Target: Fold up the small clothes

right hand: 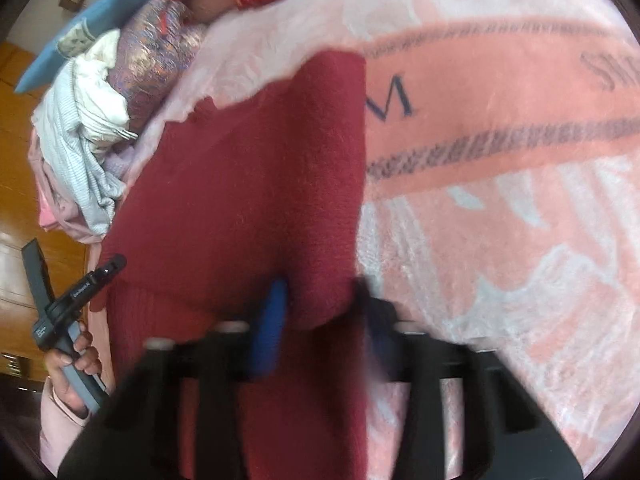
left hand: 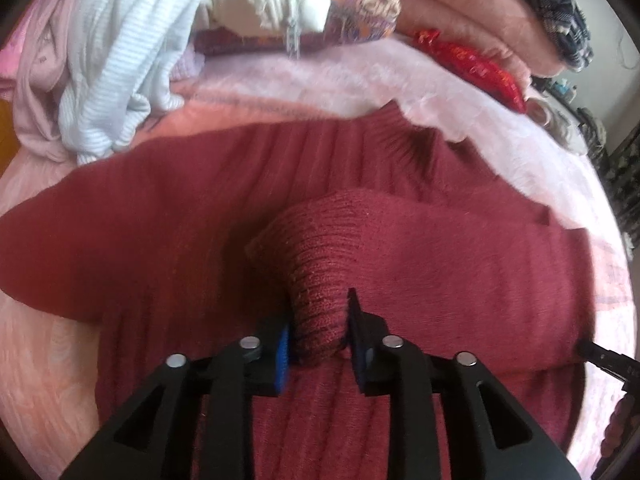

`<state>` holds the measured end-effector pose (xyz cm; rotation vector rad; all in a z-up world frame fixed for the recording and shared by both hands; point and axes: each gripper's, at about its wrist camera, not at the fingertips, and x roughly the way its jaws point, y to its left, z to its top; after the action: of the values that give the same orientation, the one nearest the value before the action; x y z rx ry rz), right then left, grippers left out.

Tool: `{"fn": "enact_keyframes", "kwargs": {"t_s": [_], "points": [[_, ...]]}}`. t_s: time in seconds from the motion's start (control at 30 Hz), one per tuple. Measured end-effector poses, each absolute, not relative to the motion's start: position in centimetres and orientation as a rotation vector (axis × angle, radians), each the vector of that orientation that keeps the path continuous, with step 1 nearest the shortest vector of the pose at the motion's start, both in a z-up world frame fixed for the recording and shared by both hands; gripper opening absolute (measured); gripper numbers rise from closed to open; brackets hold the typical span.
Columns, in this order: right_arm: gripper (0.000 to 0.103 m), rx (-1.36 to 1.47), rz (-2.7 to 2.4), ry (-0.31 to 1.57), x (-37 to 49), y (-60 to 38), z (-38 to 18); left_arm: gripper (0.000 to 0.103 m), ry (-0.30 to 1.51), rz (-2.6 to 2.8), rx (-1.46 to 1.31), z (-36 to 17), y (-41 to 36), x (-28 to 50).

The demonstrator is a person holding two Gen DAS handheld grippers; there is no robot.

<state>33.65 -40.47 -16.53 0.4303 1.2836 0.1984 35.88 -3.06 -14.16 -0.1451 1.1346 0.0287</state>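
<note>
On the pink blanket (right hand: 500,240), both grippers (left hand: 318,320) (right hand: 320,300) apparently pinch the red sweater (left hand: 160,220).

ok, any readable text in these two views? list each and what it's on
"M": dark letter, seen upside down, on the salmon band of the pink blanket.
Further dark letters on that band near the frame's right edge: blurred and cut off, unreadable.
White print on the black handle of the left claw's tool: too small to read.
Left wrist view: none.

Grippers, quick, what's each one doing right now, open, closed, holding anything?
Left gripper: closed on the ribbed cuff of the dark red sweater.
Right gripper: closed on the sweater's edge, though this view is blurred.
</note>
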Motion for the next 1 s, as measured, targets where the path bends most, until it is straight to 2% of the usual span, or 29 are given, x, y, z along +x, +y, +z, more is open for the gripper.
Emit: {"fn": "enact_keyframes", "kwargs": {"t_s": [0.07,0.13,0.2,0.27,0.33,0.47,0.6,0.8,1.0], "points": [[0.019,0.389,0.193,1.289,33.4,-40.6,-16.5,0.036,1.143,0.026,-0.145,-14.4,-2.2,35.6],[0.019,0.397,0.185,1.294,33.2,-41.0,-16.5,0.047,1.130,0.018,-0.141,-14.2,-1.3,35.5],[0.023,0.366,0.185,1.294,33.1,-40.7,-16.4,0.047,1.108,0.058,-0.123,-13.5,0.2,35.0],[0.034,0.297,0.153,1.285,32.6,-40.2,-15.7,0.048,1.093,0.084,-0.151,-12.8,2.0,34.4],[0.039,0.259,0.132,1.250,31.9,-39.8,-14.6,0.048,1.096,0.094,-0.197,-12.3,3.6,33.7],[0.039,0.224,0.147,1.181,30.2,-38.4,-12.3,0.048,1.113,0.078,-0.282,-11.6,5.0,31.9],[0.039,0.225,0.215,1.169,29.6,-36.7,-11.7,0.047,1.175,-0.026,-0.415,-12.2,3.3,30.7],[0.039,0.167,0.251,1.205,29.6,-34.0,-13.3,0.047,1.236,-0.031,-0.493,-14.1,0.6,32.5],[0.039,0.149,0.241,1.230,30.0,-33.9,-14.8,0.049,1.299,0.096,-0.608,-16.6,1.5,34.2]]}}
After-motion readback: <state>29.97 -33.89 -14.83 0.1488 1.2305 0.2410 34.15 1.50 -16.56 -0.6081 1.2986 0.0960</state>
